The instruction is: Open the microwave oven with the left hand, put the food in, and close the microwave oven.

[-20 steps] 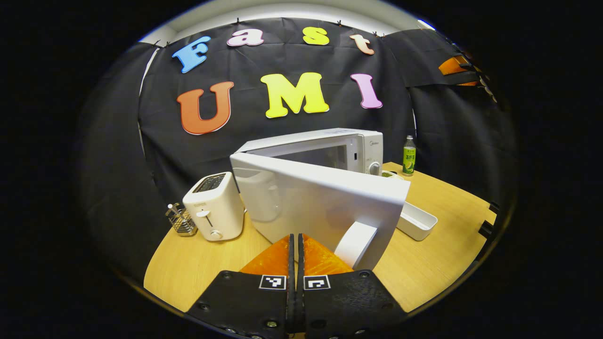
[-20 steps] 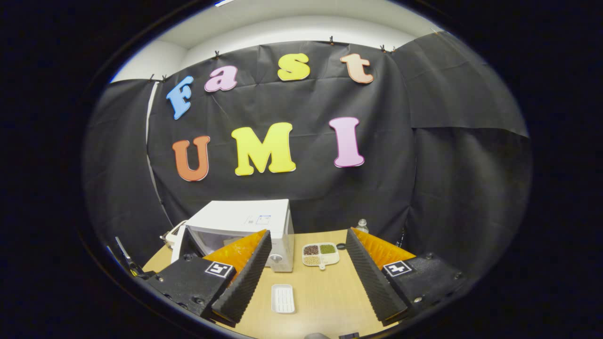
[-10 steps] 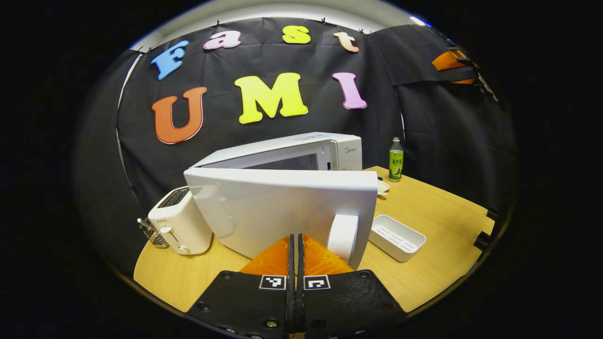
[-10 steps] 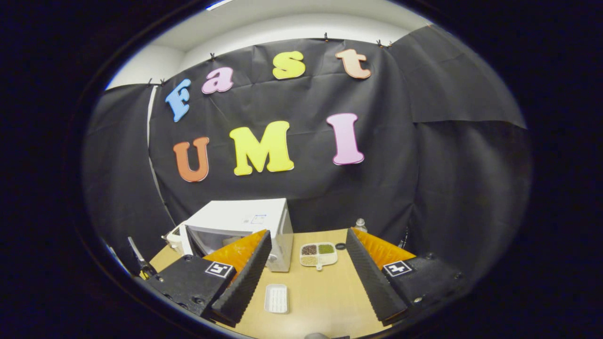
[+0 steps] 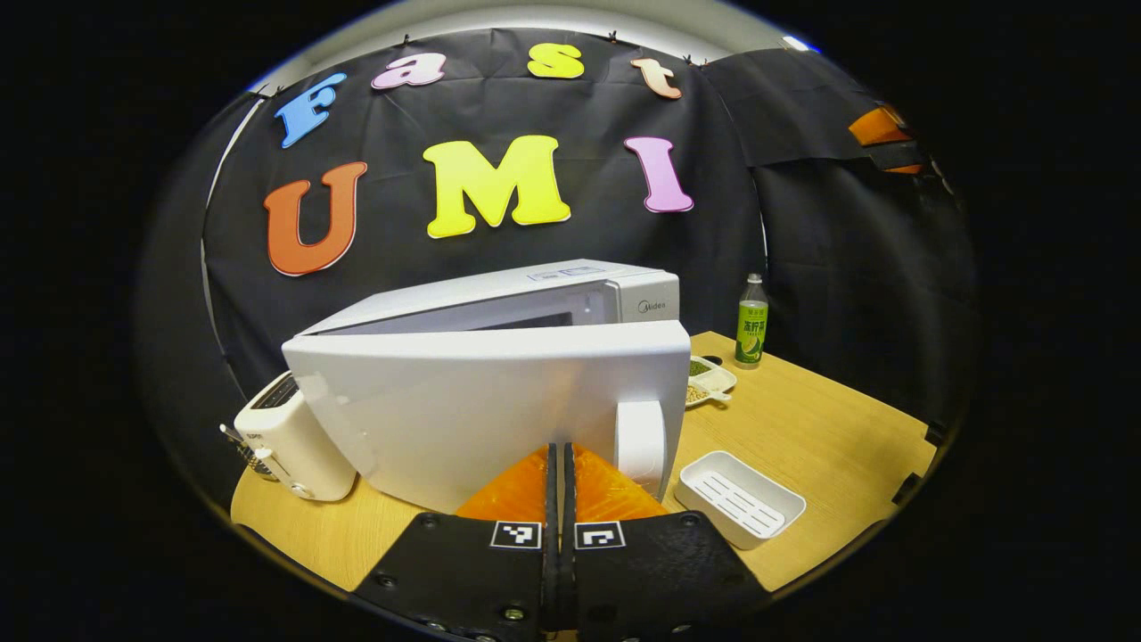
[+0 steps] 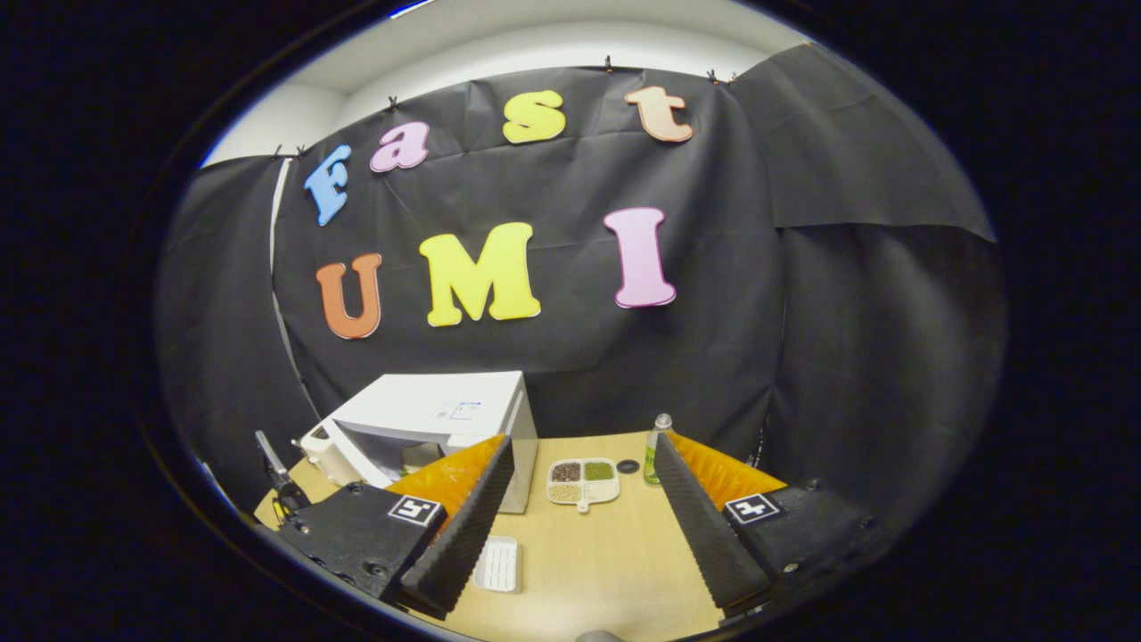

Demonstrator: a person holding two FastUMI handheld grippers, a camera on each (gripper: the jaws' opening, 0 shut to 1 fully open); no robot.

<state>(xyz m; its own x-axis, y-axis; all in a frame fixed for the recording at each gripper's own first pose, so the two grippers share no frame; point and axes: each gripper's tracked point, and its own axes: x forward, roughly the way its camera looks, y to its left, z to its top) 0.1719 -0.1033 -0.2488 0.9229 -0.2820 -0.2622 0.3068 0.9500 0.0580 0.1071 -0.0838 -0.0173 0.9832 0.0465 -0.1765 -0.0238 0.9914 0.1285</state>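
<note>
My left gripper [image 5: 559, 464], fingers pressed together, seemingly empty, sits by the half-open microwave door [image 5: 486, 401] while my right gripper [image 6: 579, 526] gapes empty; the door could swing back.

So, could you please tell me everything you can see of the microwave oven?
The microwave oven is a white, glossy box standing upright on the wooden table, with a toaster at its hinge side. Its door is swung partly open, a white handle near its free edge. The shut left gripper sits just before the door, beside the handle; contact cannot be told.
</note>
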